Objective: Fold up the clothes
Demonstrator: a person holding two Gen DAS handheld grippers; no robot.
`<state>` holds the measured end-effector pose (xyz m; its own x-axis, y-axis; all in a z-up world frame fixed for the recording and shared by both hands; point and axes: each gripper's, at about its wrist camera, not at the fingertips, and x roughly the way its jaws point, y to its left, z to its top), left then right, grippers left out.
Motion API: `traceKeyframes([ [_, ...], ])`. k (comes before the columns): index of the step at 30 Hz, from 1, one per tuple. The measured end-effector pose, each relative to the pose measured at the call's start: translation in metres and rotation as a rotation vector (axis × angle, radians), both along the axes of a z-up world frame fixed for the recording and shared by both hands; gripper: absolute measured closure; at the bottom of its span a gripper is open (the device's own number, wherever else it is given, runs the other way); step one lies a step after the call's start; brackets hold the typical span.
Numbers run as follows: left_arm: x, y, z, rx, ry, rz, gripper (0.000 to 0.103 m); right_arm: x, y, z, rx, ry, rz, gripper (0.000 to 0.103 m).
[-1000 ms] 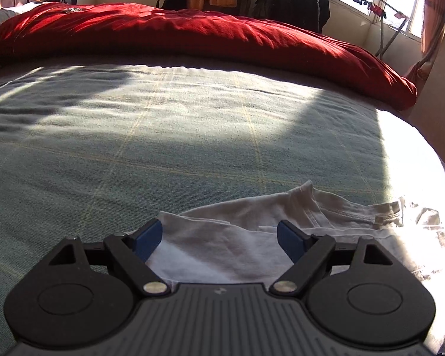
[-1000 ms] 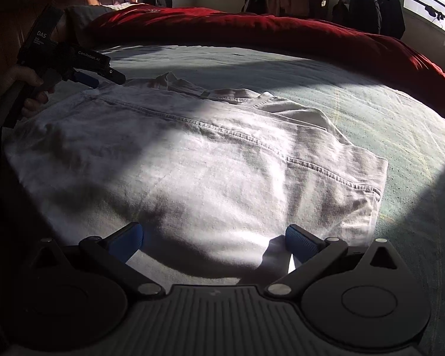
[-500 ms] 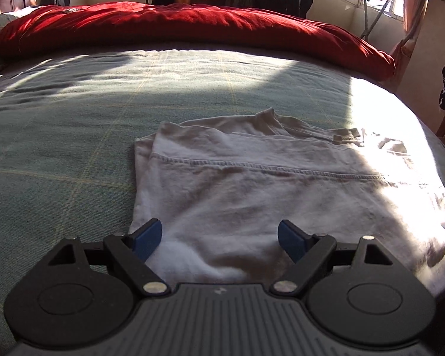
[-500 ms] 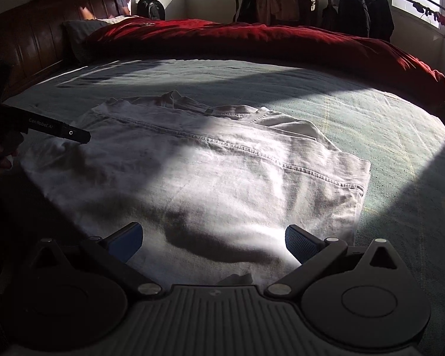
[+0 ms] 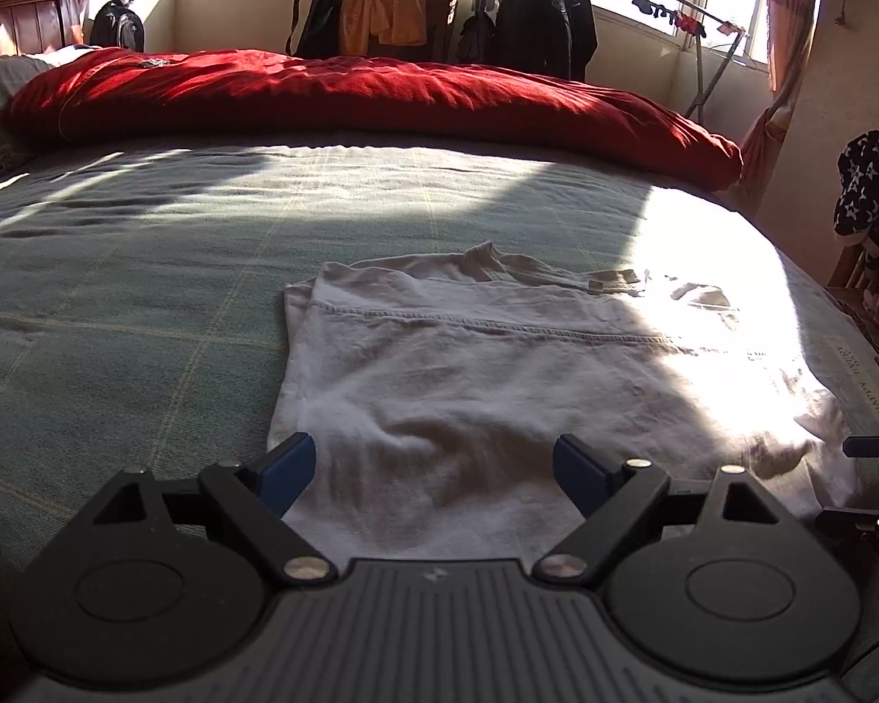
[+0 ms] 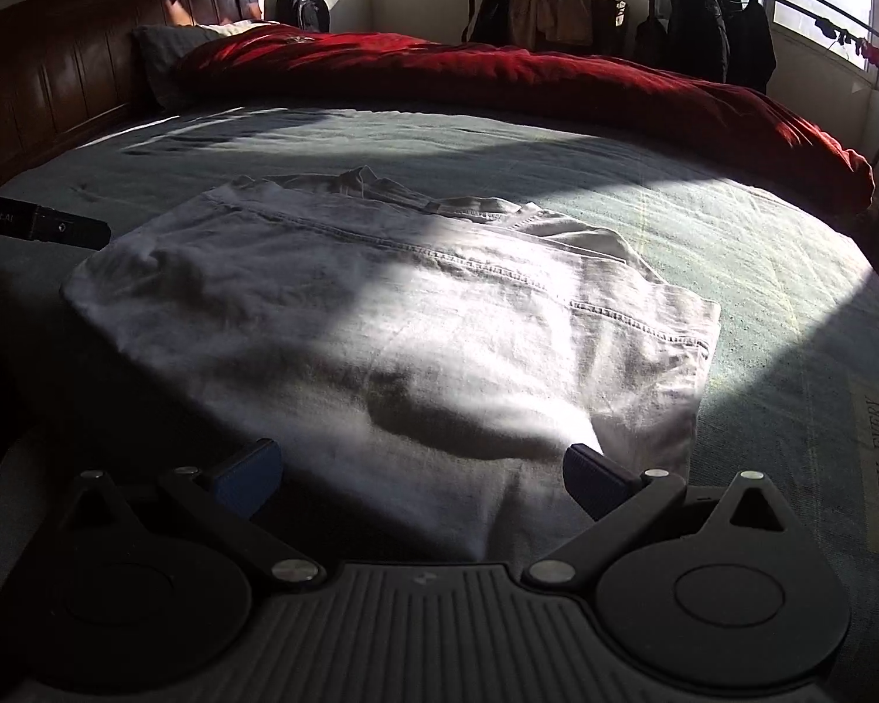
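A white garment [image 5: 498,375] lies folded flat on the green bed cover [image 5: 146,269], its stitched hem across the far side and the collar poking out behind. My left gripper [image 5: 433,468] hovers open over its near left part, blue pads apart with only cloth below them. The same white garment [image 6: 416,340] fills the right wrist view, half in sun and half in shadow. My right gripper [image 6: 422,474] stands open above its near edge, holding nothing. The left tool's black tip [image 6: 58,228] shows at the left edge of the right wrist view.
A red duvet [image 5: 351,94] is bunched along the far side of the bed, by a dark wooden headboard [image 6: 76,76]. Clothes hang on a rack [image 5: 533,17] under the windows. A star-patterned dark cloth [image 5: 873,187] sits at the right, past the bed's edge.
Both grippers have pulled back and up from the garment, which now lies whole in view. The left gripper has left the far corner it was at a second ago.
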<state>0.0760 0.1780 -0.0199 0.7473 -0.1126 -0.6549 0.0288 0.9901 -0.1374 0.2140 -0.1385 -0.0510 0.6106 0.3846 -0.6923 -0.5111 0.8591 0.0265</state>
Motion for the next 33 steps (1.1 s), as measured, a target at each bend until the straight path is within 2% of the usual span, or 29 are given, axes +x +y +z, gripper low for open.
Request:
traceKeyframes([
  [7,0.032,0.023,-0.027,-0.072,0.024,0.012,0.015,0.003,0.012,0.001,-0.024,0.014,0.001,0.000],
  [11,0.034,0.042,-0.047,-0.071,0.111,0.097,0.015,0.012,0.016,0.000,-0.019,0.043,-0.012,0.000],
  [15,0.013,0.052,-0.034,-0.104,0.062,0.083,0.015,0.021,0.019,-0.002,-0.013,0.070,-0.024,0.000],
  [18,0.011,0.047,-0.011,-0.104,-0.021,0.032,0.015,0.028,0.025,-0.003,-0.008,0.077,-0.023,0.000],
  [22,0.037,0.026,0.001,-0.151,-0.076,-0.100,0.014,0.032,0.034,-0.004,-0.002,0.089,-0.012,0.000],
  [25,0.068,0.002,-0.011,-0.176,-0.049,-0.185,0.014,0.029,0.037,-0.004,-0.017,0.093,-0.004,0.000],
  [28,0.081,-0.011,-0.032,-0.211,0.045,-0.221,0.014,0.027,0.035,-0.004,-0.031,0.098,-0.020,0.000],
  [30,0.071,-0.013,-0.043,-0.199,0.074,-0.227,0.014,0.027,0.032,-0.004,-0.027,0.104,-0.031,0.000],
  [33,0.048,-0.012,-0.041,-0.157,0.063,-0.262,0.014,0.031,0.029,-0.007,-0.020,0.117,-0.041,0.000],
])
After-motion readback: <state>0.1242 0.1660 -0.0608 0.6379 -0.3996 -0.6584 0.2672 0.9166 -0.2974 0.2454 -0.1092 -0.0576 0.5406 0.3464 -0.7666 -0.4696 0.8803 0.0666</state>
